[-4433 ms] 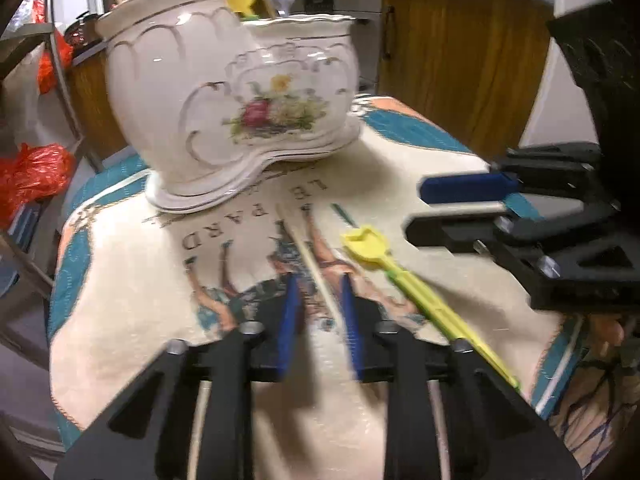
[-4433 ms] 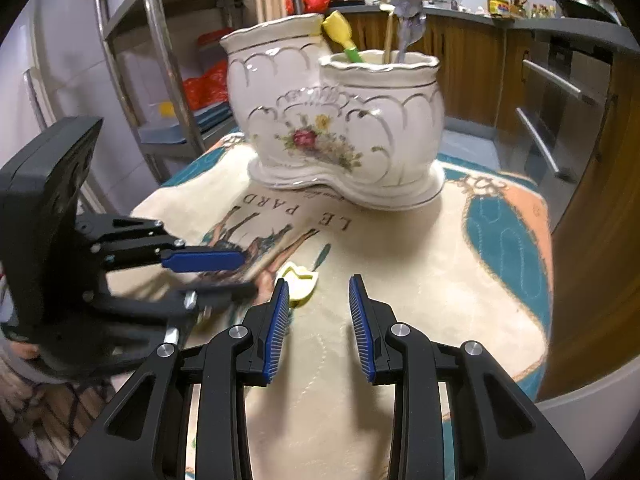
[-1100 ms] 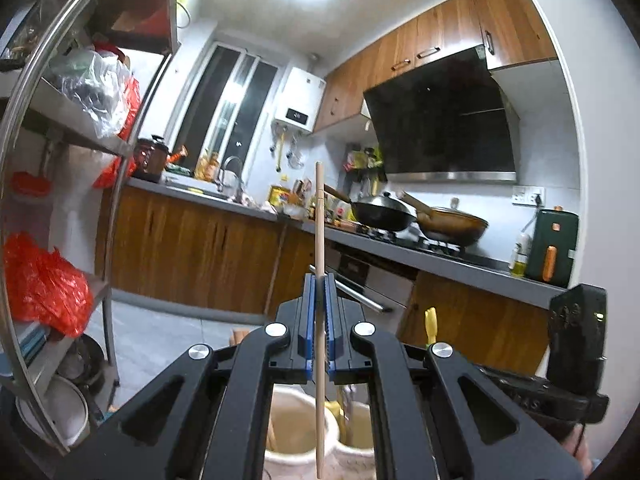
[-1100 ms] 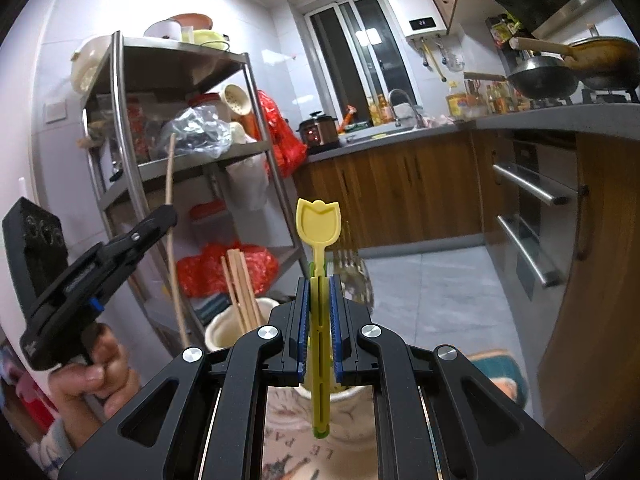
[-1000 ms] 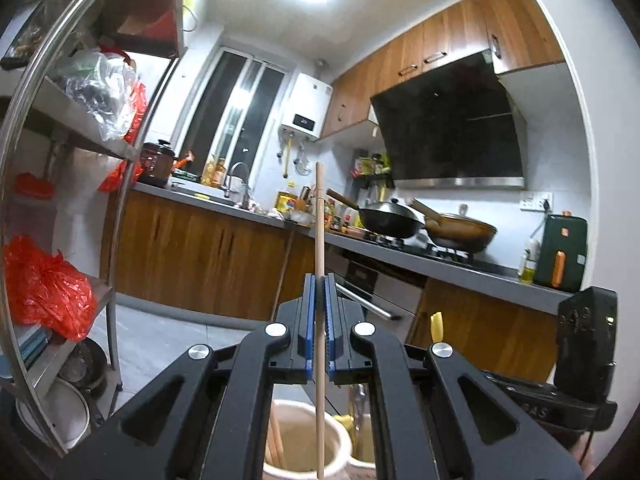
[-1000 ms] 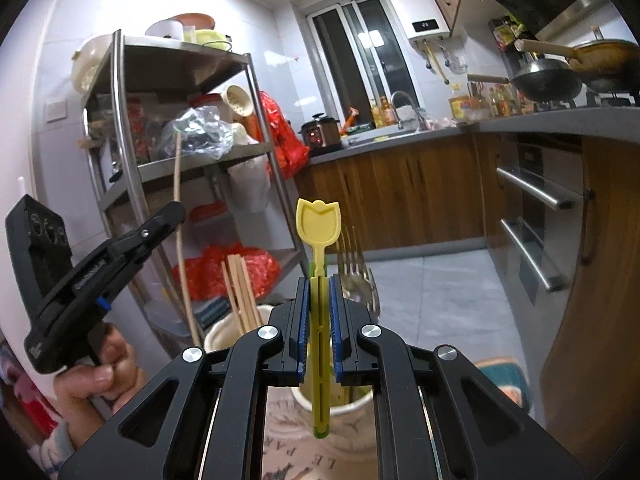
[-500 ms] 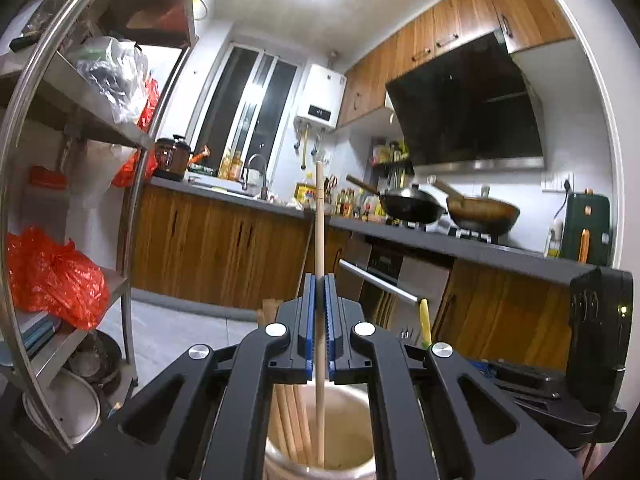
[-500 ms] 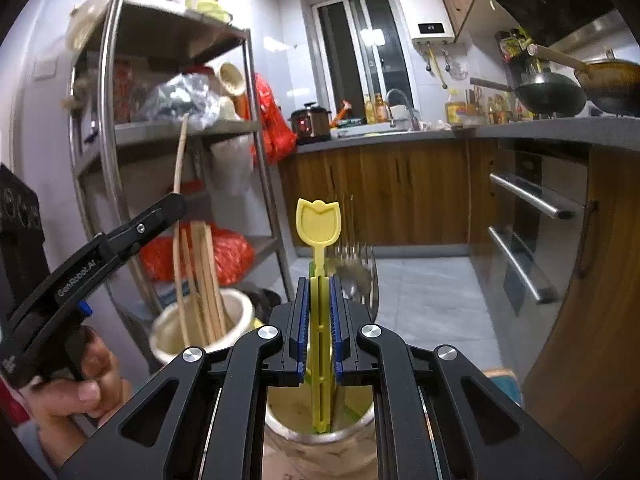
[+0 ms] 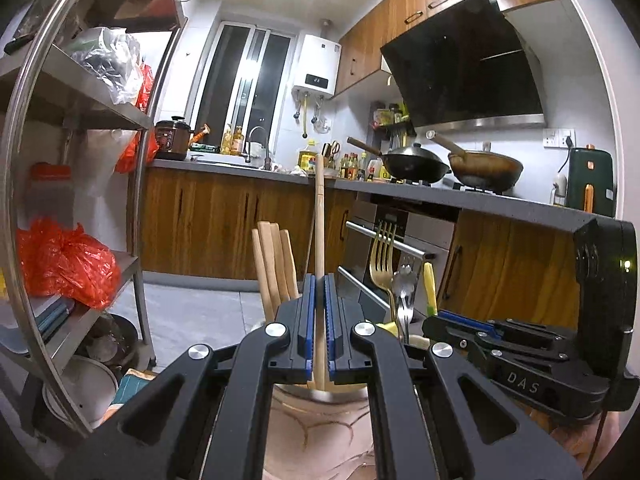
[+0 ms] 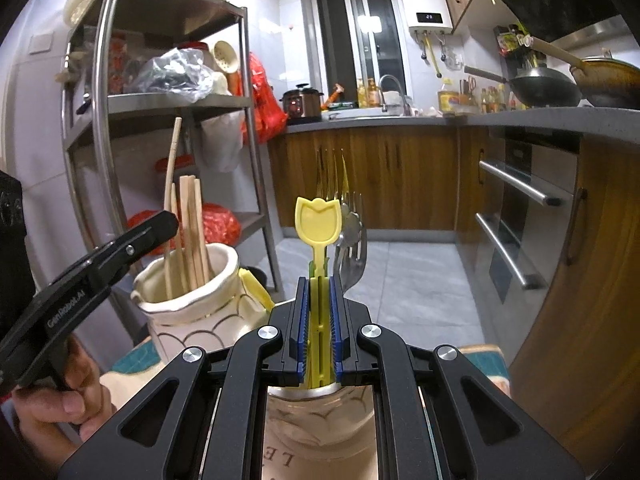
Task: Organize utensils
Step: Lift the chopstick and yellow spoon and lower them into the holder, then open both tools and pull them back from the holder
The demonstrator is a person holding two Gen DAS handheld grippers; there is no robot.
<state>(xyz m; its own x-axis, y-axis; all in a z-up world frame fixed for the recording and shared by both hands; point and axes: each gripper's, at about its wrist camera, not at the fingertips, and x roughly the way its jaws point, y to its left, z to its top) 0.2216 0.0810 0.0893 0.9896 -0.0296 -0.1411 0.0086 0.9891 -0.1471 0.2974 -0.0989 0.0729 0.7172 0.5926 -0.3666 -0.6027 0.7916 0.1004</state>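
Left gripper point(image 9: 318, 330): my blue pads are pressed onto a single wooden chopstick point(image 9: 319, 216); only the stick's width separates them.
Chopstick in my left fingers: upright, its top well above my fingertips, its lower end dipping below them into the mouth of the ceramic holder point(image 10: 188, 304).
Other chopsticks point(image 9: 276, 264): a bundle stands in the same cup, just left of my left fingertips and leaning a little away from the held stick.
Right gripper point(image 10: 319, 326): pads closed on the green stem of the yellow tulip-shaped spoon point(image 10: 318, 220); the gap is no wider than the stem.
Spoon in my right fingers: upright, the yellow head above my fingertips, the stem running down between the pads toward the second cup's rim point(image 10: 316, 390) directly under my fingers.
Forks point(image 10: 350, 240): gold and silver tines rise just behind and to the right of the spoon, from that same cup.
Holder's two cups: the chopstick cup is up and to the left of my right fingers; the fork cup is below them.
My left hand point(image 10: 52, 408): wrapped on the left gripper's handle, low at the left of the right wrist view.
Cloth point(image 10: 482, 354): teal and cream edge shows beneath the holder, right of my right fingers.
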